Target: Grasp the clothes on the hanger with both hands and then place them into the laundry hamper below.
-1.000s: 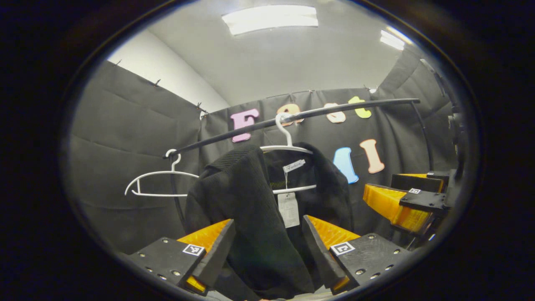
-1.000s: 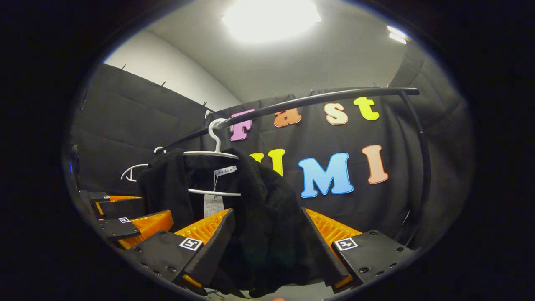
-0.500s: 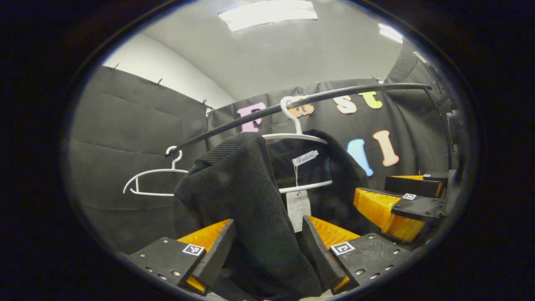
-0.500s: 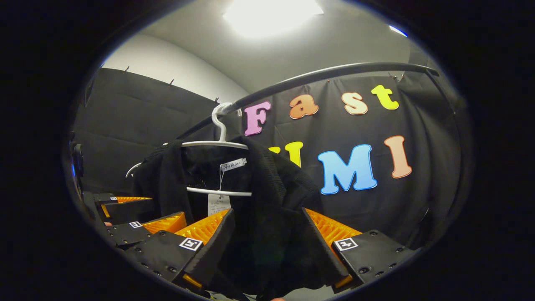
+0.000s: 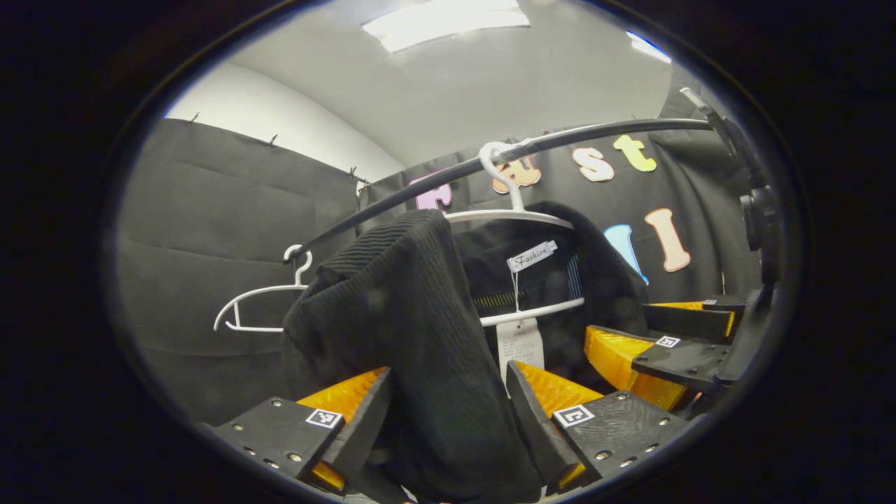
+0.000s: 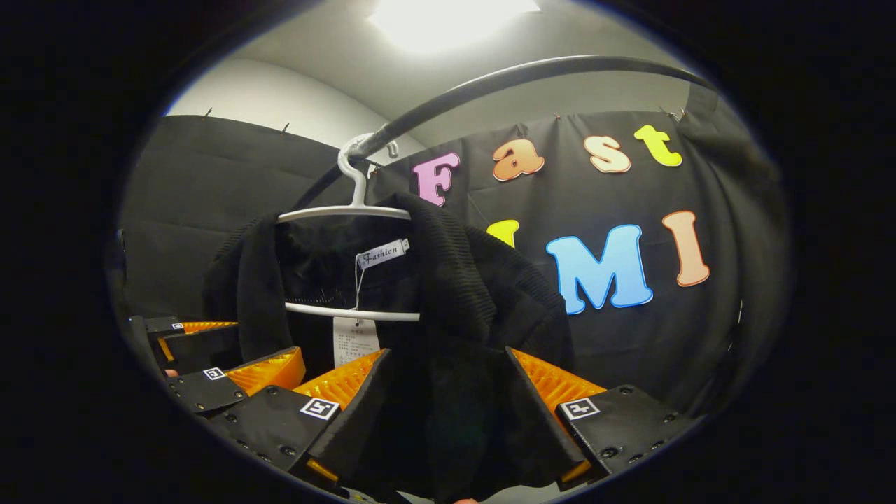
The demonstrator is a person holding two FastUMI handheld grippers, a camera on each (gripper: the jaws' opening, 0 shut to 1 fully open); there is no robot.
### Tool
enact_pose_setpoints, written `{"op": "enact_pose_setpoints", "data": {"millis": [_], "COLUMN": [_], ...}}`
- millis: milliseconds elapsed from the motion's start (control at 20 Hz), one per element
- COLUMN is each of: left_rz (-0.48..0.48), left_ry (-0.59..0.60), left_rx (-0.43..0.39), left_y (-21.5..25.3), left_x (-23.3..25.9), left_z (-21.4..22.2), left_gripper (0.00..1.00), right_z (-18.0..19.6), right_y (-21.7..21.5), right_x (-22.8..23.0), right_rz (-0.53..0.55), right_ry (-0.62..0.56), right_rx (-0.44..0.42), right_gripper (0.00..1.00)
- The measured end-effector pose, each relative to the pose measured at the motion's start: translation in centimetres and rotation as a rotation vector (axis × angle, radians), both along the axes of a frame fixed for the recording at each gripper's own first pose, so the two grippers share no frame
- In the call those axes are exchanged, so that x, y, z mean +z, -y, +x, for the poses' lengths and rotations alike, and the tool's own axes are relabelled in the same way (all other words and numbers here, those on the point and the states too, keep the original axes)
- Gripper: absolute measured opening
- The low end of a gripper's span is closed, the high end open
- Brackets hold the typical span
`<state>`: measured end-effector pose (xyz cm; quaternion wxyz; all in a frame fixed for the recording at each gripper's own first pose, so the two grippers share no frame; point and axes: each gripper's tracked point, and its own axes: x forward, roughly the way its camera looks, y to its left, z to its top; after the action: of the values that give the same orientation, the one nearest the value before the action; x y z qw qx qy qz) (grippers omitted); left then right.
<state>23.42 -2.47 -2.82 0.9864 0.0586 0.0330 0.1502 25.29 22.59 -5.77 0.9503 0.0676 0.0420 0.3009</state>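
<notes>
In the left gripper view, a black knitted garment (image 5: 413,329) is seen draped on a white hanger (image 5: 514,217), which is hooked over a dark curved rail (image 5: 504,150). A white tag (image 5: 519,344) is hung on a string below the collar label (image 5: 530,256). The left gripper (image 5: 448,427) is held wide, and one front panel of the garment is taken in between its two fingers; the cloth is touched by both inner faces, though whether it is truly pinched cannot be told. Farther left on the rail, an empty white hanger (image 5: 255,308) is seen hooked. At the right edge the right gripper (image 5: 661,336) is shown beside the garment's far shoulder.

In the right gripper view, the garment (image 6: 462,329) is seen from its other side, on the same hanger (image 6: 346,210) under the rail (image 6: 518,73). The tag (image 6: 355,341) is hung in the open neck just above the lower hanger bar. The right gripper (image 6: 448,427) is spread wide, with the garment's other front panel gathered between its fingers, cloth lying against both; a firm clamp cannot be confirmed. At lower left, the left gripper (image 6: 231,353) is seen close against the garment's other side. The garment is held up by the hanger on the rail.
</notes>
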Motion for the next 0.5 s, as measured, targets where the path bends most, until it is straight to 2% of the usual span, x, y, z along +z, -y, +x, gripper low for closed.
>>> {"op": "enact_pose_setpoints", "data": {"millis": [400,500], "left_rz": [0.036,0.035], "left_ry": [-0.013,-0.011], "left_rx": [0.069,0.073], "left_y": [-0.9,-1.0], "left_x": [-0.2,-0.1], "left_z": [1.4,1.0], "left_gripper": [0.94,0.81], "right_z": [2.5,2.8], "right_y": [-1.1,-1.3], "right_x": [-0.9,-1.2], "right_rz": [-0.010,-0.008], "right_ry": [-0.031,-0.045], "right_rx": [-0.056,-0.069], "right_gripper": [0.98,0.98]}}
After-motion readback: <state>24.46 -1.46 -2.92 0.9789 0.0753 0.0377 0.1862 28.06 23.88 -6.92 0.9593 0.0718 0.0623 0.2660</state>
